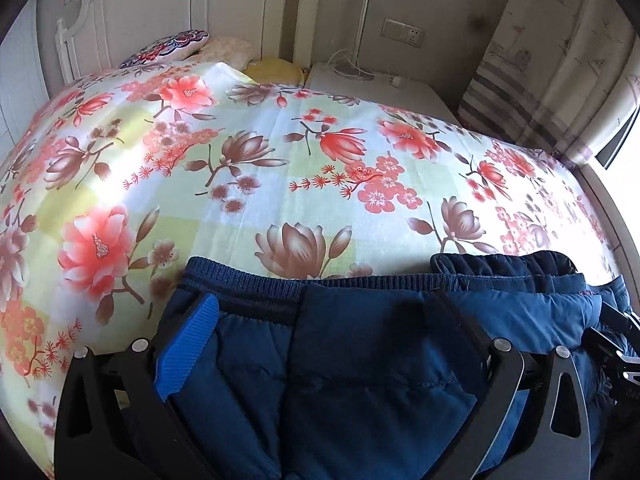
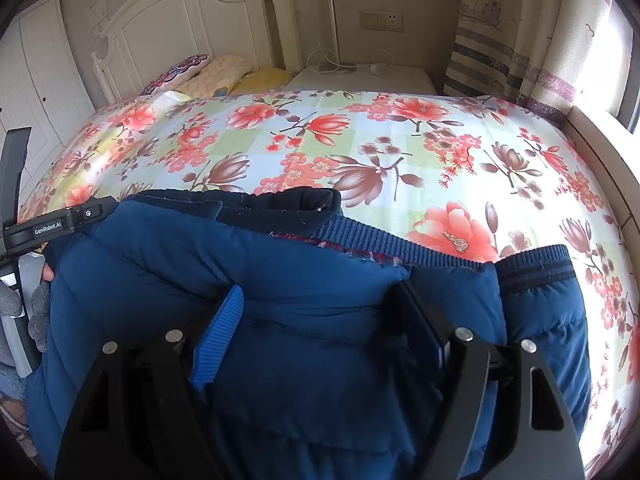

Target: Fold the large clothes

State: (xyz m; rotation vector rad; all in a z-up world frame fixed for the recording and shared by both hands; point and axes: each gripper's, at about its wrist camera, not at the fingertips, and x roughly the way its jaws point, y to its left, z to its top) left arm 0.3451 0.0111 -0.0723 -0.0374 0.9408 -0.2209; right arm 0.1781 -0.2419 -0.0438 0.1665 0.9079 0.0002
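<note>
One blue padded jacket (image 2: 320, 300), one floral bedspread (image 2: 360, 152); three pillows (image 2: 224, 74), two tongs (image 2: 320, 320)

- The padded navy-blue quilted jacket (image 1: 360, 380) ran off the bottom edge of both wrist views, so its lower part was unseen.
- The jacket covered the near edge of the floral bedsheet (image 2: 360, 152).
- The left gripper (image 1: 320, 320) had its right fingertip buried in fabric.
- The right gripper (image 2: 320, 312) had both tips sunk in folds.
</note>
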